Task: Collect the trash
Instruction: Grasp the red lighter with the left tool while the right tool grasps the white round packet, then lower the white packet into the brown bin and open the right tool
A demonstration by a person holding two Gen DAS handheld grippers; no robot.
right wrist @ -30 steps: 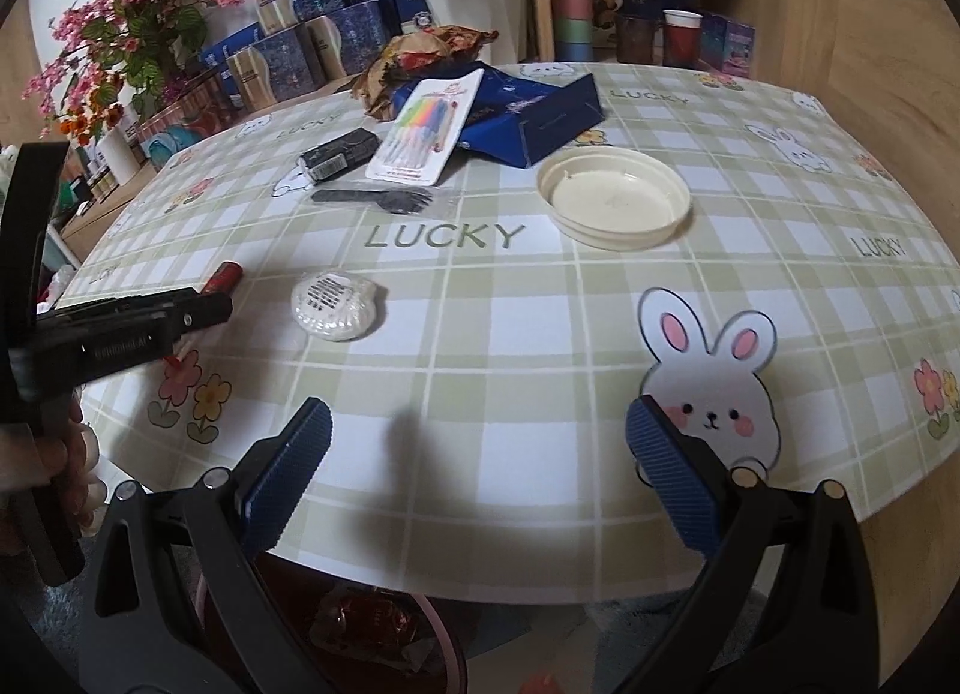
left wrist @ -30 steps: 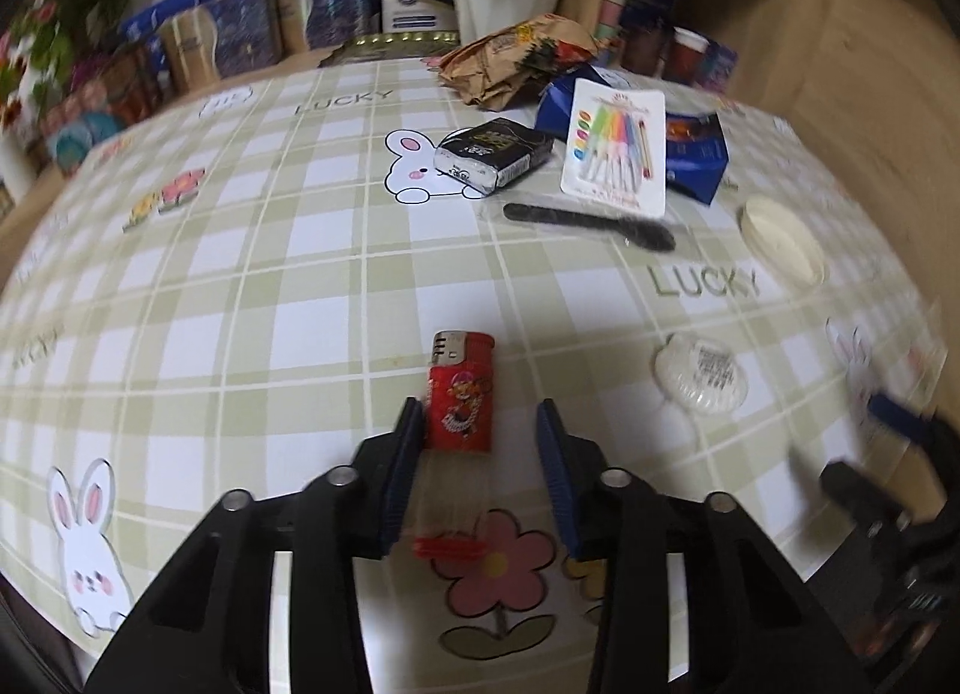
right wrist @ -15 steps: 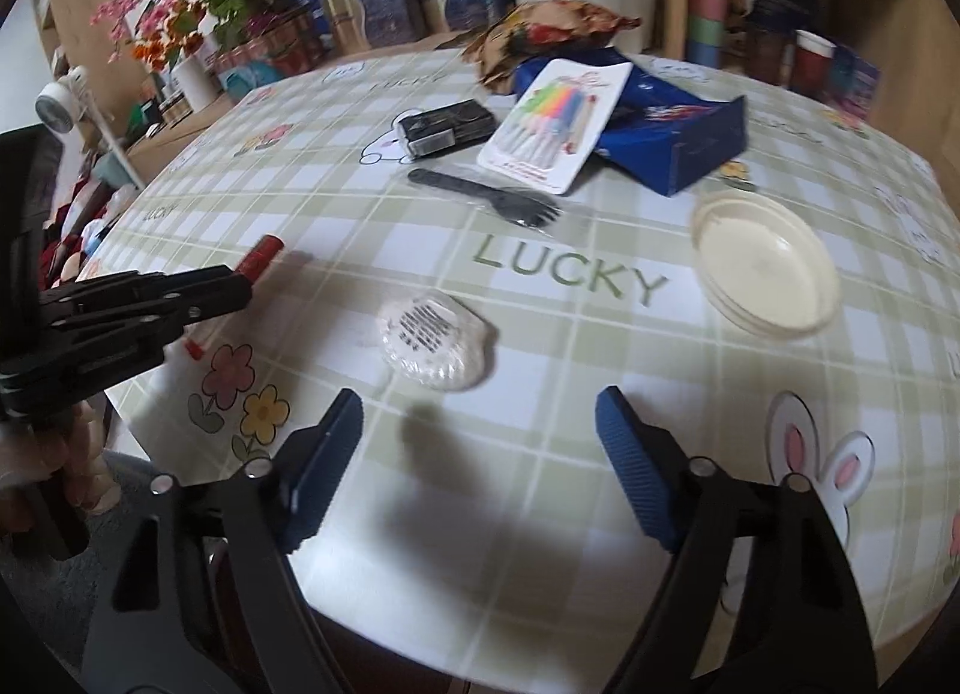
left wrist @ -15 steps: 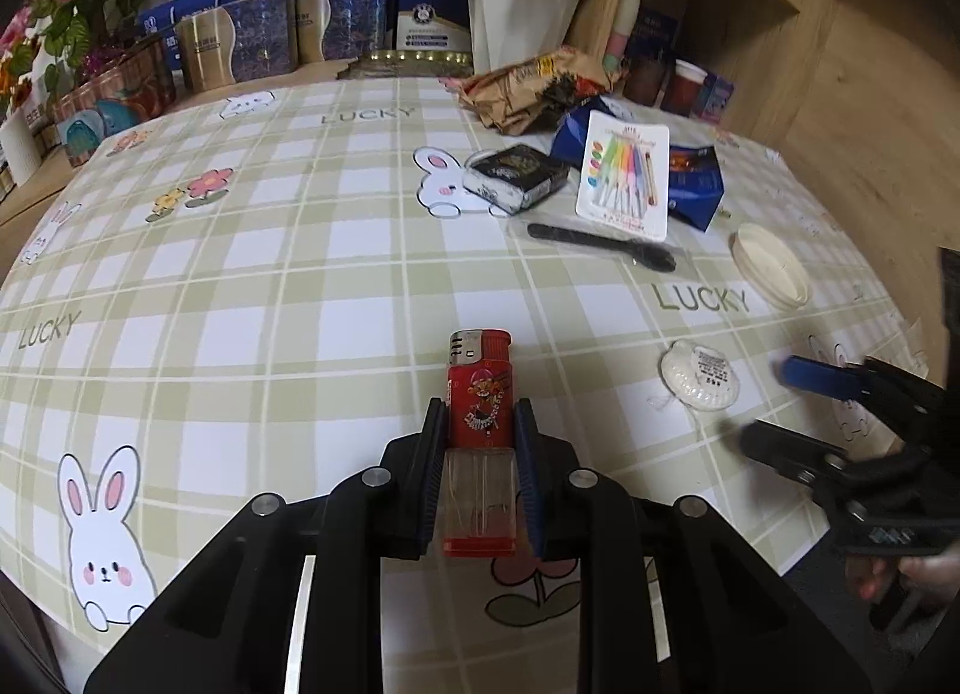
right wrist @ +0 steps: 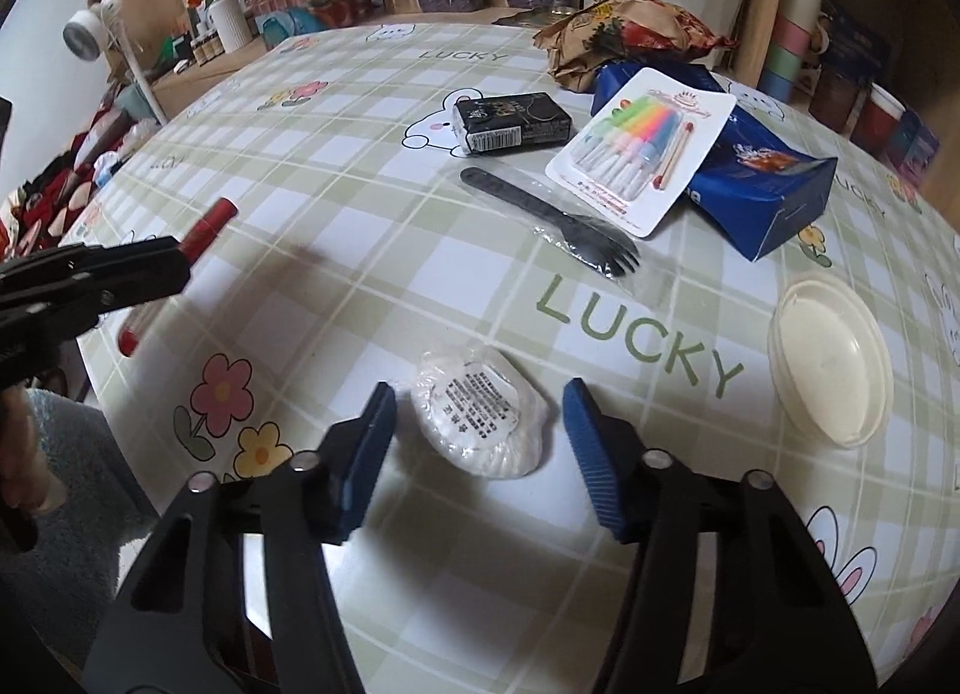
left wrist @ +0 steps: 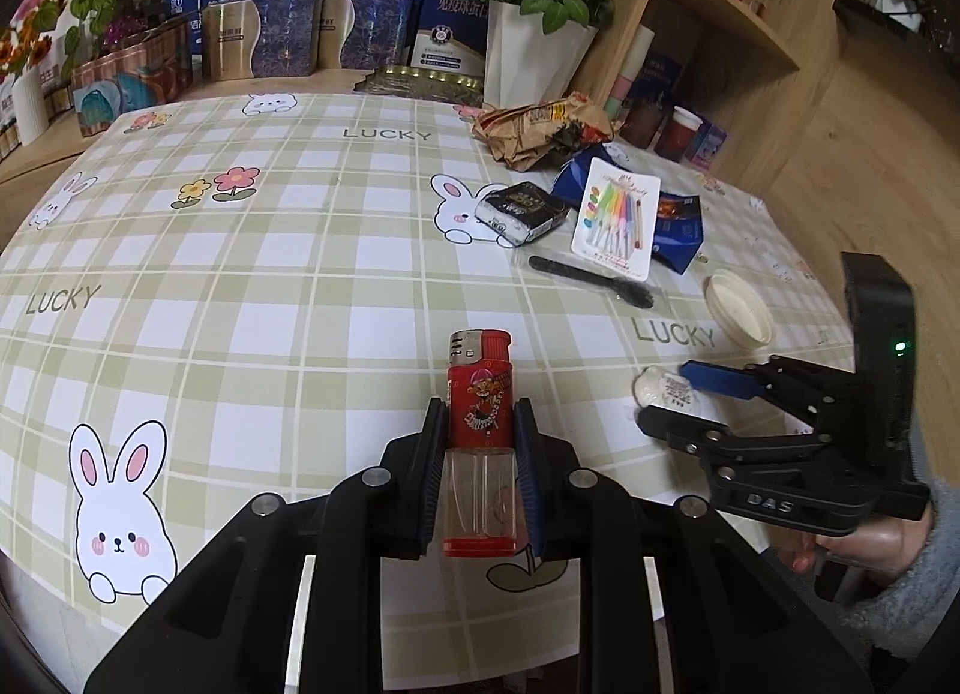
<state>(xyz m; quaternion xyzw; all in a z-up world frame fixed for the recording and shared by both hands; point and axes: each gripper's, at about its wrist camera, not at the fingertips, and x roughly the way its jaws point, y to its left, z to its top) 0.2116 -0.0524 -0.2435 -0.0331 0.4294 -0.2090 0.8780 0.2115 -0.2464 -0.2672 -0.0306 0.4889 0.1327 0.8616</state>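
The desk (left wrist: 252,286), under its checked cloth, is carrying everything. The left tool (left wrist: 480,469) is clenching the red lighter (left wrist: 480,412) between its pads, the metal head sticking out forward. The right tool (right wrist: 480,442) is standing spread, its fingers flanking the white wrapped puck (right wrist: 480,424) without touching it. Farther off, the cream lid (right wrist: 831,358) is lying with its hollow upward, nothing inside.

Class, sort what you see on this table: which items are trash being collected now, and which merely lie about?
In hand now:
red lighter, clamped in left gripper
round white packet, between open right gripper

Lying about:
black fork
candle pack
cream lid
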